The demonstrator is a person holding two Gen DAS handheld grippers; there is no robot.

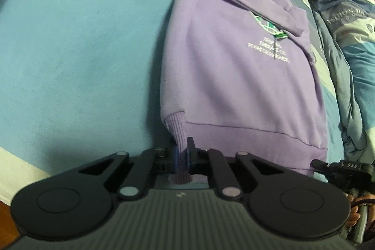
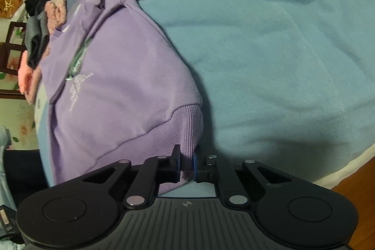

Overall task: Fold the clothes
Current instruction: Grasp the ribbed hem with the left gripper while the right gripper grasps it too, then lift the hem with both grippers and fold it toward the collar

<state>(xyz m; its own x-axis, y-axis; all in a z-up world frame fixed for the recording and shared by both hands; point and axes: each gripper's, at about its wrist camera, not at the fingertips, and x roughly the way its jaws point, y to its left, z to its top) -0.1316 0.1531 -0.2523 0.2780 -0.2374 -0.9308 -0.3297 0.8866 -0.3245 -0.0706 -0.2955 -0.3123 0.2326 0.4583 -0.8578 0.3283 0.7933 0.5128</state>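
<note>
A: Purple ribbed knit sits pinched between the pads of the left gripper (image 1: 182,159), closed down tight on a corner of the sweatshirt (image 1: 234,67)'s hem band. Probably a corner hold, so the cloth can be lifted evenly for a fold.

B: And the right gripper (image 2: 187,164)?

A: Same story: clamped nearly shut on the hem's other ribbed corner. The right wrist view shows fabric squeezed between the blue pads.

B: Where's the garment lying?

A: It stretches ahead of both tools, away from the fingertips, on a blue blanket (image 1: 82,50). Sleeves look already folded in across the chest, over a white-lettered print. Beyond it lies a rumpled quilt (image 1: 346,39).

B: So a bottom-to-collar fold?

A: That's my guess.
</note>
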